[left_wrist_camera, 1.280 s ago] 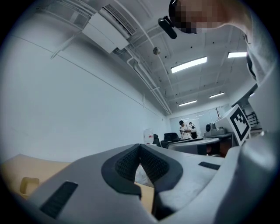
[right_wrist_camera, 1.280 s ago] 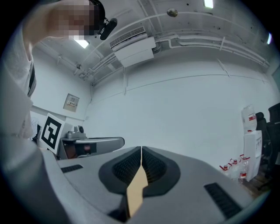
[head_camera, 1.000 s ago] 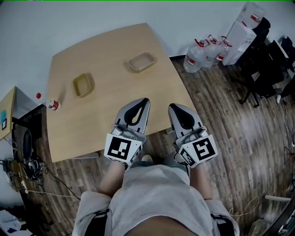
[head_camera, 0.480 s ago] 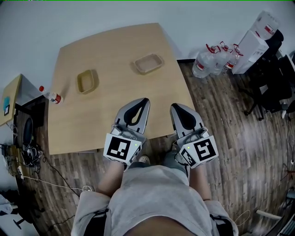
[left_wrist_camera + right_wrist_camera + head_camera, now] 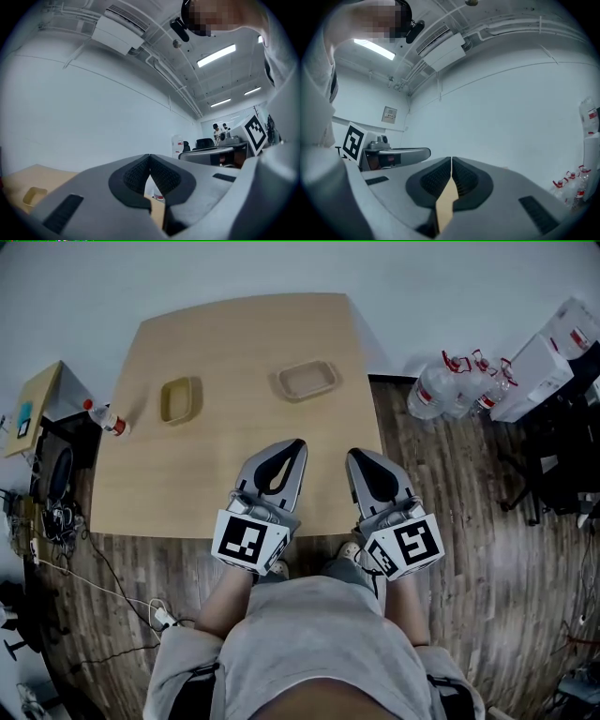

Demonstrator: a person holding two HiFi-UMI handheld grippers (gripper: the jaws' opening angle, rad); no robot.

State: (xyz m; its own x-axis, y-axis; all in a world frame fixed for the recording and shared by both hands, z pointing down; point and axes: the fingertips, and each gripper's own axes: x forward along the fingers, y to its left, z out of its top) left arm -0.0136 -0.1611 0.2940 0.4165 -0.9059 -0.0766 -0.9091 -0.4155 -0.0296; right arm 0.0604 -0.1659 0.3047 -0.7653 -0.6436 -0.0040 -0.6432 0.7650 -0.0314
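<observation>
Now seen from the head view, a person stands at the near edge of a pale wooden desk (image 5: pixel 234 352), holding two grey grippers side by side just in front of the body. The left claw (image 5: pixel 292 444) and the right claw (image 5: pixel 354 456) both point toward 12 o'clock, tips over the desk's near edge. Each gripper view shows its ribbed pads pressed together with nothing between them.

Neither claw touches anything. Nearest is a shallow tan tray (image 5: pixel 306 381) at 12 o'clock, well apart from the tips. An olive tray (image 5: pixel 179 399) lies at 11 o'clock, farther off. A small bottle (image 5: pixel 103 416) with a red cap lies at the desk's left edge, at 10 o'clock. Large water jugs (image 5: pixel 450 390) stand on the wooden floor (image 5: pixel 469 521) at 2 o'clock.

Compared with a second ago, the whole scene has slid rightward and the desk faces the person more squarely. The trays keep their spots on the desk, and both claws stay closed, in the same pose.
</observation>
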